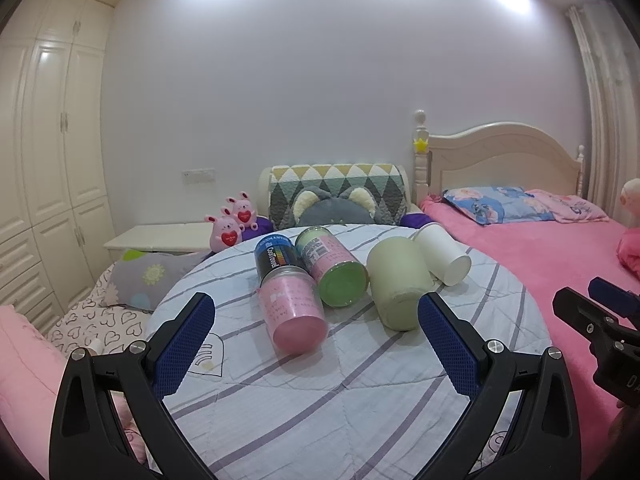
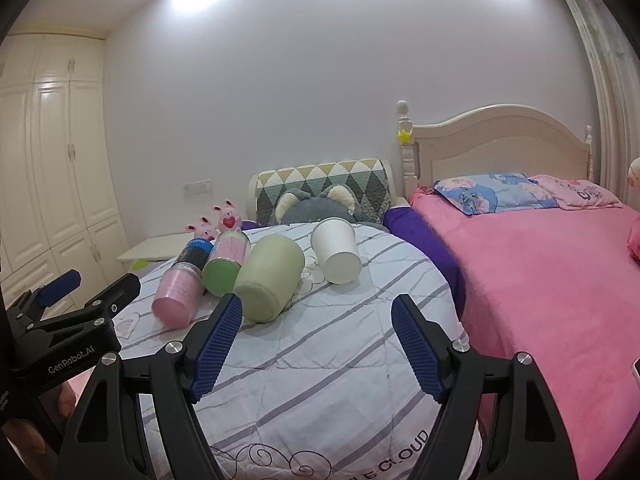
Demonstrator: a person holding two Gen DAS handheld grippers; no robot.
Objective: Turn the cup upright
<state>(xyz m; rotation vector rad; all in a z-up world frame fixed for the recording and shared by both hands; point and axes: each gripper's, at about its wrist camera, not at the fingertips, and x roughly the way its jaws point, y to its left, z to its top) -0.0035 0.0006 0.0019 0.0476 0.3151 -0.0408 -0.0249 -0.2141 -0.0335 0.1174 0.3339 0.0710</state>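
Note:
A white paper cup [image 1: 442,254] [image 2: 338,250] lies on its side on the round striped table [image 1: 320,392] [image 2: 320,380], base toward me. Left of it lies a pale green cup [image 1: 394,282] [image 2: 270,276], also on its side. Further left lie a green-capped pink canister [image 1: 332,268] [image 2: 224,264], a pink canister [image 1: 292,312] [image 2: 178,296] and a dark canister [image 1: 274,256] [image 2: 196,252]. My left gripper [image 1: 316,316] is open and empty, short of the pink canister. My right gripper [image 2: 316,318] is open and empty, short of the green and white cups.
A pink-covered bed [image 1: 560,264] [image 2: 540,272] borders the table on the right. Pink plush rabbits [image 1: 232,224] [image 2: 218,220] and a grey cushion [image 1: 332,208] [image 2: 316,202] sit behind the table. Wardrobes [image 1: 48,160] stand at the left.

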